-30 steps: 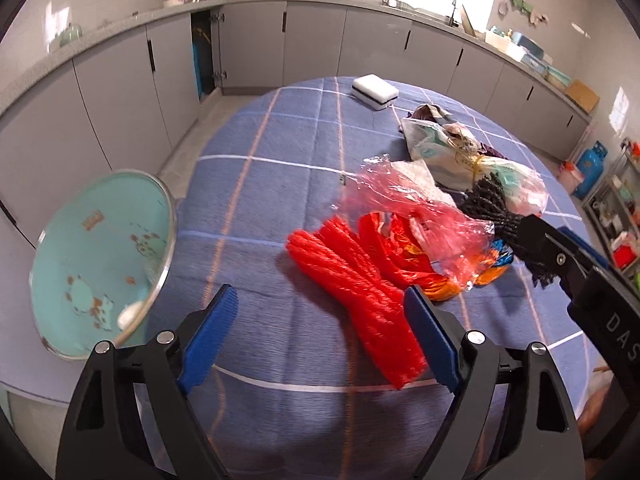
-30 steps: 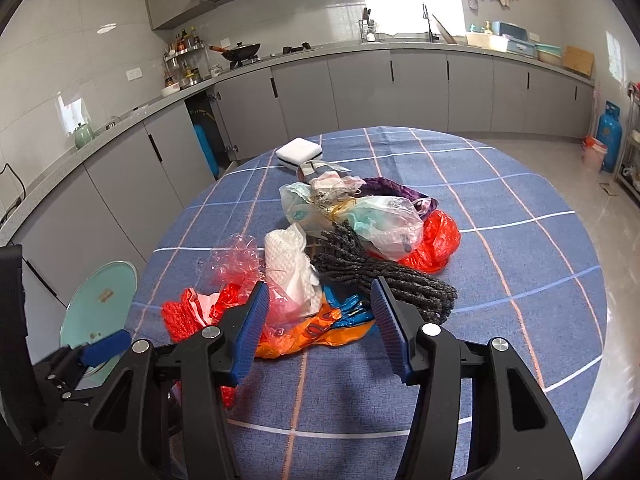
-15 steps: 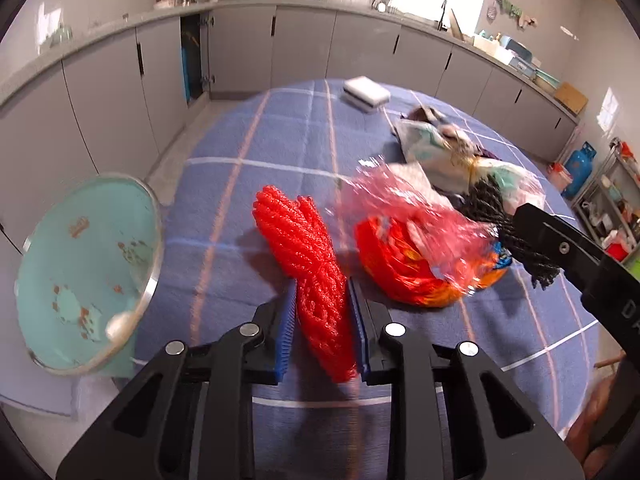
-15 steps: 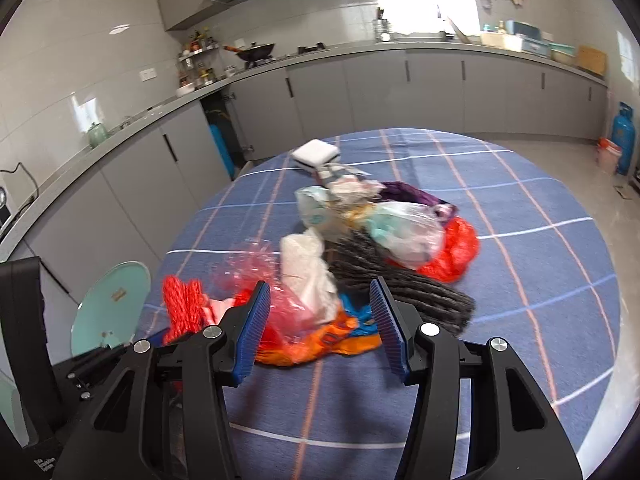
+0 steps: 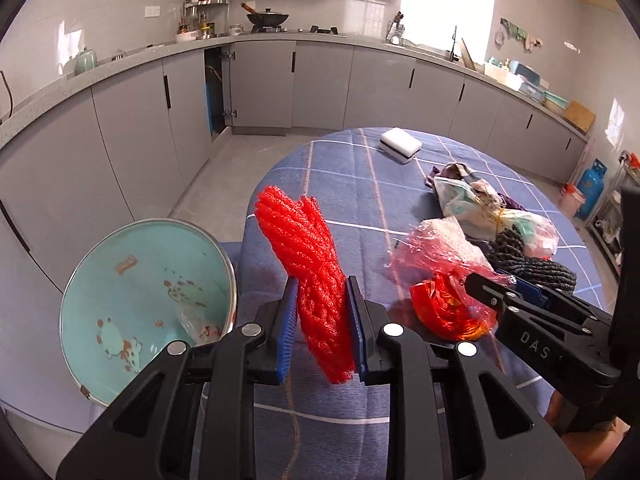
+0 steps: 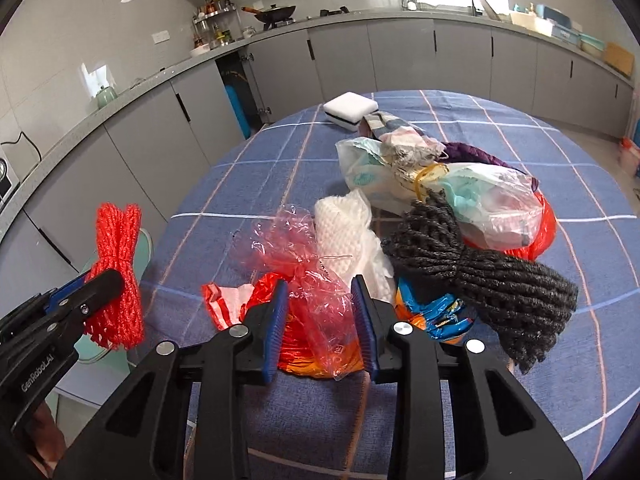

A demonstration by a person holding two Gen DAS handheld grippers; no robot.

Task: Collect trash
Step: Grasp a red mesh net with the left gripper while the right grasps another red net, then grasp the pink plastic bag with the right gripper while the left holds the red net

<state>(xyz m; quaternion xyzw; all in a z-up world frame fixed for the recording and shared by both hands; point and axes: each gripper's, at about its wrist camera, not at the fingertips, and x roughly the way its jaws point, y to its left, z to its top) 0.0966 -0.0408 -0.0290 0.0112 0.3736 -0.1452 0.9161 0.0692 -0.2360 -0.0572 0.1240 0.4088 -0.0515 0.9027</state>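
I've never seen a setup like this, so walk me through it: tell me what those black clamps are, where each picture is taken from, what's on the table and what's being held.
No robot here: a person holds a black two-finger clamp in each hand, and a wide-angle camera on each clamp looks along its blue-padded fingers. One picture comes from the left clamp, the other from the right.

The left gripper is shut on a red foam net, lifted beside a pale green bin off the table's edge.

The right gripper is closing on a crinkled clear-pink plastic bag lying over orange wrappers.

On the blue checked tablecloth lie more trash: a white foam net, a dark grey net, tied plastic bags, and farther back a white sponge block.
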